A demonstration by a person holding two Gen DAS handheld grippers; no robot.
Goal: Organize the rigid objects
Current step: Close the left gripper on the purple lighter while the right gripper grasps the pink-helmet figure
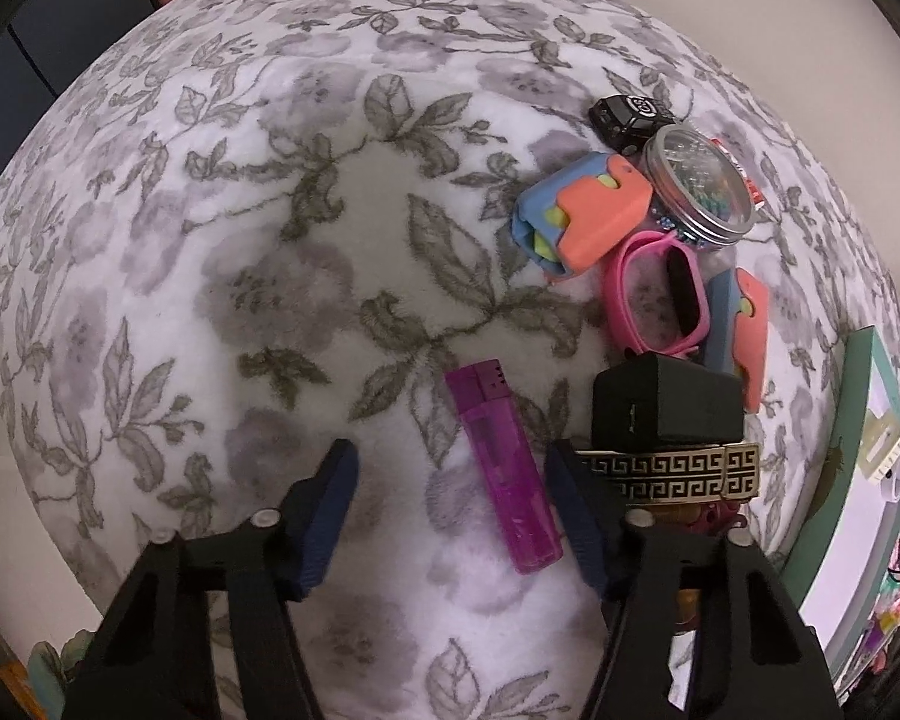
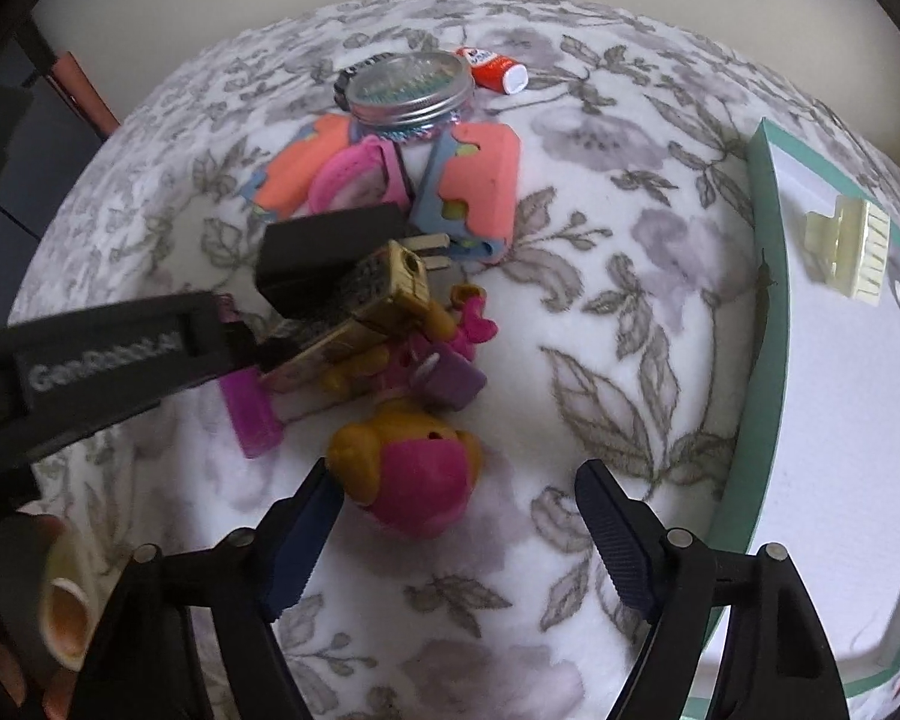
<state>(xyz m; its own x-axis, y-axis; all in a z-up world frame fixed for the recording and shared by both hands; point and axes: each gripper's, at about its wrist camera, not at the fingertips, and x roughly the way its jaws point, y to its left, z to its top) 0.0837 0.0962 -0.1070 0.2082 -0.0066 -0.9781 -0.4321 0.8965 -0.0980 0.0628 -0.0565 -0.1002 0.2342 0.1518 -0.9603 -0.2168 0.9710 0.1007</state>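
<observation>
Left gripper [image 1: 450,468]: jaws wide, around translucent purple lighter [image 1: 506,468].
Right gripper [image 2: 456,486]: jaws wide, near glossy round toy head [image 2: 411,474].
Cloth [image 1: 210,240]: fuzzy, floral.

Both wrist cameras are looking down closely at the floral blanket [image 1: 210,276], sharing the purple lighter [image 1: 504,468] and the clutter at 1 o'clock.

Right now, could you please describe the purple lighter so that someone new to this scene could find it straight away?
Start at the floral blanket and find the pile of small things on its right side. Just left of that pile, between the open fingers of the left hand-held gripper, lies the purple lighter, beside the black charger. It is the only see-through purple stick, long and slim, lying flat by itself.
</observation>
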